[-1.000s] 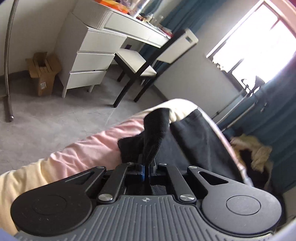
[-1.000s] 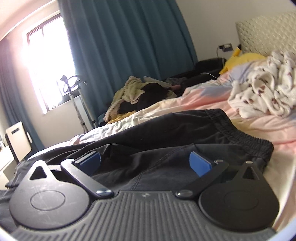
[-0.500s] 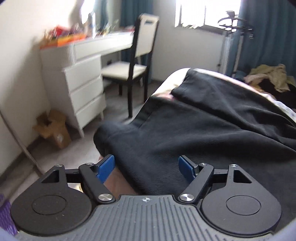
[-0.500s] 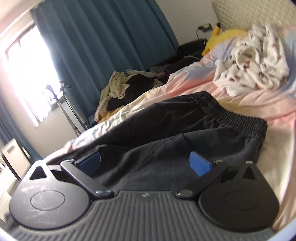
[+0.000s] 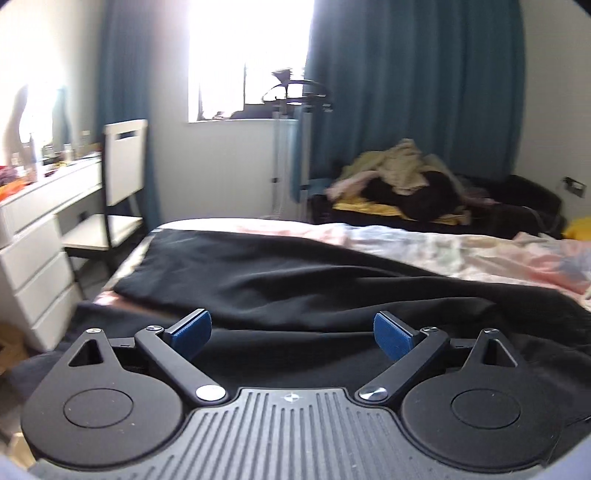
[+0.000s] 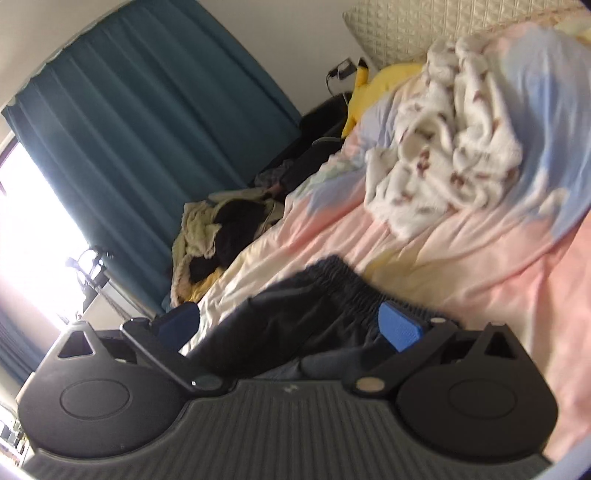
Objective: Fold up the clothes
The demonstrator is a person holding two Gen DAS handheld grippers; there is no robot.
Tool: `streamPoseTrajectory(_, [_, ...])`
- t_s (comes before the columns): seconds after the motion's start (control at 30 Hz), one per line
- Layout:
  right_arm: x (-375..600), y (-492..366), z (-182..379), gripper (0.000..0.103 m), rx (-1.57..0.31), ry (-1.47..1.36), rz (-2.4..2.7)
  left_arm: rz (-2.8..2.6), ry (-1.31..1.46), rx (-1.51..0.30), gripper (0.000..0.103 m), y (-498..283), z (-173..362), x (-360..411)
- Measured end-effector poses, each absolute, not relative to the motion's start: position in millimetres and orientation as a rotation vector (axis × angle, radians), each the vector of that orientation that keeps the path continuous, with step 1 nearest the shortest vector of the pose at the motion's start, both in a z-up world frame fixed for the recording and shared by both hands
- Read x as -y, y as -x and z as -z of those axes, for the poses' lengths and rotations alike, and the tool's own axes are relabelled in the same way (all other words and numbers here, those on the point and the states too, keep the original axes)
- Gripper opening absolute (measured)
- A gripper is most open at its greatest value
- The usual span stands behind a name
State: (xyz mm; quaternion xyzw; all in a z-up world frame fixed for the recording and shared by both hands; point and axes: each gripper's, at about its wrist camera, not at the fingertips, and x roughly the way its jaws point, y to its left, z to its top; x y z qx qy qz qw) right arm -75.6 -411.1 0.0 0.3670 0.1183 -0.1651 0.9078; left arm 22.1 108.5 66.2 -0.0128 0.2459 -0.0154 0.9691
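The black trousers lie spread across the bed, one leg running toward the foot end nearest the chair. In the right wrist view the trousers show their gathered elastic waistband at the end toward the headboard.

Left gripper: blue pads spread wide apart, nothing between them; the trouser fabric lies beyond and below the fingertips, and contact cannot be confirmed. The gripper is level, pointing across the bed toward the window.

Right gripper: fingers likewise spread, gripping nothing. The waistband lies between and just past the pads; whether a pad touches the cloth cannot be told. This gripper is tilted, its left side lower, pointing along the bed toward the headboard.

The bed carries a pastel pink, yellow and blue cover. Near the headboard sit a crumpled white patterned garment and a yellow soft toy. Beside the bed, on the curtain side, a pile of clothes rests on a dark seat. Teal curtains flank the window; a white desk with drawers stands next to the chair
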Motion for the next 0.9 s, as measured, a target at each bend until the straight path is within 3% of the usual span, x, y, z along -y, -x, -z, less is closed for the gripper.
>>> streamPoseTrajectory(0.23, [445,86,4,0.103,-0.346,-0.686,0.369,0.232,0.020,-0.496,0.096,-47,-46,-11])
streamPoseTrajectory(0.37, [475,80,49,0.103,-0.506,-0.904,0.435,0.299,-0.009,-0.485,0.096,-46,-23,14])
streamPoseTrajectory(0.5, [500,81,87,0.103,-0.535,-1.151,0.524,0.334,0.000,-0.496,0.096,-45,3,11])
streamPoseTrajectory(0.6, [500,65,97,0.096,-0.549,-1.197,0.482,0.322,0.047,-0.542,0.096,-51,17,2])
streamPoseTrajectory(0.67, [495,51,95,0.082,-0.560,-1.150,0.457,0.381,0.108,-0.585,0.096,-59,23,-6])
streamPoseTrajectory(0.9, [488,14,112,0.079,-0.747,-1.014,0.520,0.426,0.174,-0.608,0.096,-62,28,-12])
